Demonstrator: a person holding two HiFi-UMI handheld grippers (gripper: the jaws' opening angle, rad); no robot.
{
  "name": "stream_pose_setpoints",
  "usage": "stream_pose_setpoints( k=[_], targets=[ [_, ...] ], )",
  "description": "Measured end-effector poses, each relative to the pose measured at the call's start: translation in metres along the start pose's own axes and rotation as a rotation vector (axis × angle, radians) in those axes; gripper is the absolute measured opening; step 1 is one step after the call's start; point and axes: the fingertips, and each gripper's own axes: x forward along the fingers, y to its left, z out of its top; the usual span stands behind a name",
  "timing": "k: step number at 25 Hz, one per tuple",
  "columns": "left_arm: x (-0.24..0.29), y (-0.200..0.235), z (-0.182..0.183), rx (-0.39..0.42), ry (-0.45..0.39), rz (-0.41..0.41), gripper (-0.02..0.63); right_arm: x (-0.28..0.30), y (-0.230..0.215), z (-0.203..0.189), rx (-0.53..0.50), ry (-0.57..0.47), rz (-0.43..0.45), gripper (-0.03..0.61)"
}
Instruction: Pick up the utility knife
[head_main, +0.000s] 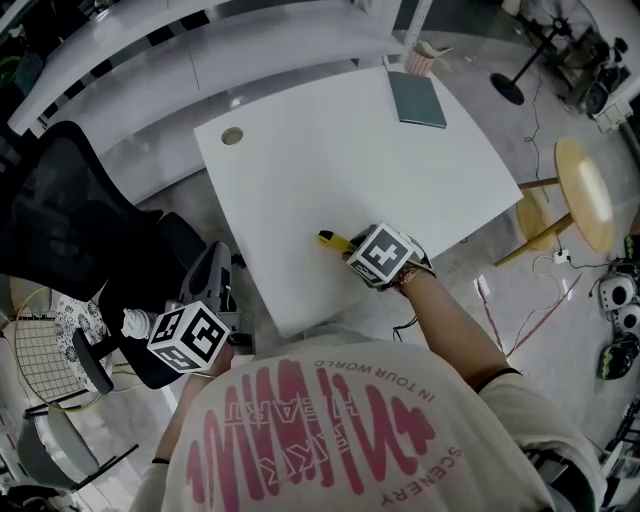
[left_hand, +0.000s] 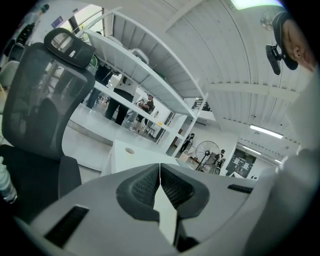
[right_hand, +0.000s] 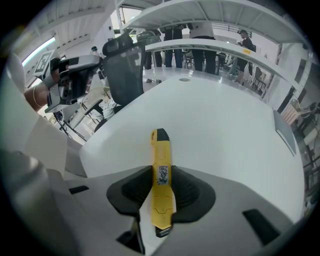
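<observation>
So this is the grab part of the pickup, and the grip looks made. In the right gripper view, the right gripper (right_hand: 161, 196) has both dark pads squeezed onto the flat sides of the yellow utility knife (right_hand: 161, 167). It's pinching the back half of the handle, and the black-tipped nose pokes out past the jaws toward the top of the frame. There's no gap I can see between pad and handle on either side.

In the head view the knife shows as a small yellow sliver just left of the right gripper's marker cube, near the lower edge of the white table (head_main: 330, 130). I honestly can't tell whether the nose is resting on the tabletop or already a hair off it.

The left gripper (left_hand: 160, 190) isn't part of this. Its jaws are pressed together with nothing between them, and it hangs off the table at lower left of the head view, by the black office chair (head_main: 60, 230).

My read on the next move is a straight lift up off the table, keeping the squeeze steady. The handle is thin and smooth and the hold sits toward the back, so the nose may want to dip or swivel between the pads. I'd go slow and keep the wrist quiet.
</observation>
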Motion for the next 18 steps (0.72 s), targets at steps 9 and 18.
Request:
stream_pose_setpoints(
  k=[9,18],
  targets=[
    [-0.008,-0.003,0.007,0.009,-0.02,0.005,0.025,-0.004,0.001,0.0,-0.009,0.004,-0.017,0.13],
    [-0.012,-0.005,0.008,0.004,-0.03,0.004,0.025,-0.007,0.004,-0.003,-0.022,0.011,-0.032,0.13]
  ],
)
